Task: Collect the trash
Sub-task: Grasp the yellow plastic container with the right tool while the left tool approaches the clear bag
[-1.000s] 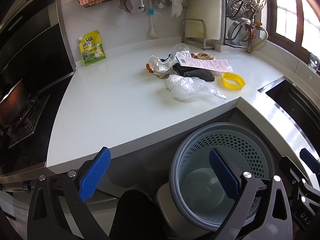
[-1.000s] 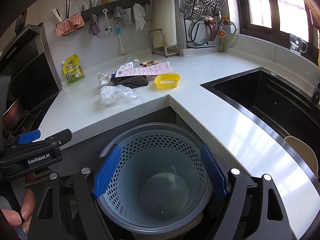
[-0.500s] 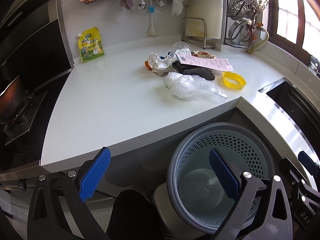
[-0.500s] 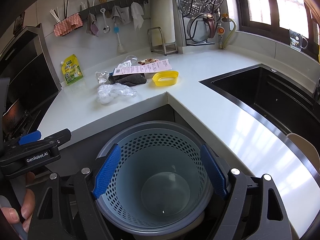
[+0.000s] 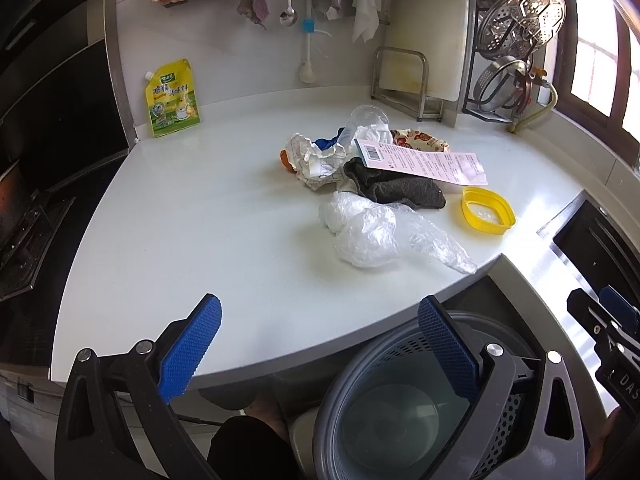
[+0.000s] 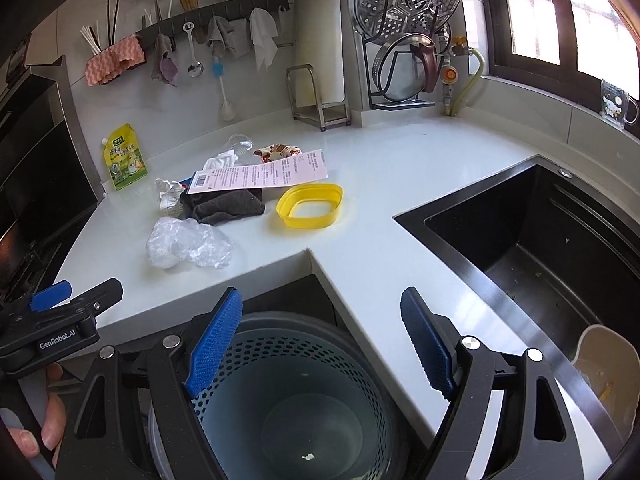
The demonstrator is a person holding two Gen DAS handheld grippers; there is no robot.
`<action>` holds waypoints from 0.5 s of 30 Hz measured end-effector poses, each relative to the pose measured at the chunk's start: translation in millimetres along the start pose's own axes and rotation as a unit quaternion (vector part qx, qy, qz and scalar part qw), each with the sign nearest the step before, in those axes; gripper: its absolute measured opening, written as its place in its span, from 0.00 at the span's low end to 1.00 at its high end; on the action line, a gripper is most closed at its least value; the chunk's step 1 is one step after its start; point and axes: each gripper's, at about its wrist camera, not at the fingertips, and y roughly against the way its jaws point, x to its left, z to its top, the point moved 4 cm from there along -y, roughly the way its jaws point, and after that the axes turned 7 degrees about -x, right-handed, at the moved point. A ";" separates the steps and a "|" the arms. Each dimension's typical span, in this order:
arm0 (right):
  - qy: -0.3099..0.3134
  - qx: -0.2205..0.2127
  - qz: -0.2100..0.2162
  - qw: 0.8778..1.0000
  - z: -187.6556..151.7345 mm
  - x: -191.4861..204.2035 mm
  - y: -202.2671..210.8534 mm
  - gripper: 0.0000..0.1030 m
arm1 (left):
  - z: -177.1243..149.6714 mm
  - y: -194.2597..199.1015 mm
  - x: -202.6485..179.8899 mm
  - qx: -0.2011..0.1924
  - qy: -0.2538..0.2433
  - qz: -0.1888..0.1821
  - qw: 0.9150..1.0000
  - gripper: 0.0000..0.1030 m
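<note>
A: Start with the left wrist view. What is on the counter?

B: One white countertop [image 5: 200,216] carrying a single heap of trash: one clear plastic bag [image 5: 372,232] nearest the edge, one dark grey cloth [image 5: 400,190] behind it, one long pink receipt [image 5: 424,162] lying over the cloth, one crumpled checked wrapper [image 5: 316,160], one clear plastic cup [image 5: 366,116] on its side, and one patterned snack packet [image 5: 420,140]. One yellow ring-shaped lid [image 5: 486,210] sits just beside the cloth. One yellow-green pouch [image 5: 172,100] leans on the wall, well apart from the heap.

A: And the left gripper [image 5: 320,348]?

B: Spread wide, nothing between its blue pads, hanging over the counter edge. Below it stands one perforated grey bin [image 5: 380,412]; from here its inside looks bare.

A: Now the right wrist view.

B: Same heap, same counts: bag [image 6: 188,246], cloth [image 6: 224,206], receipt [image 6: 260,174], lid [image 6: 310,206], pouch [image 6: 124,158]. The right gripper [image 6: 322,340] is also spread and holds nothing, directly above the bin [image 6: 304,412].

A: Anything in the bin?

B: One small pale scrap [image 6: 308,457] on its floor. There is also one black sink [image 6: 540,248] on the right, with specks of debris on its bottom. The left gripper [image 6: 60,312] shows at the left edge.
</note>
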 end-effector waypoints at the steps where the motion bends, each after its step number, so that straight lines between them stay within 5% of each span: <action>1: -0.004 0.003 0.002 1.000 5.3 -2.1 -8.9 0.76 | 3.6 -4.8 -1.1 0.000 -0.001 0.001 1.000 0.94; 15: -0.009 0.053 0.014 0.998 44.0 7.1 -109.4 0.80 | 22.4 -42.0 8.9 0.012 0.023 -0.003 1.000 0.94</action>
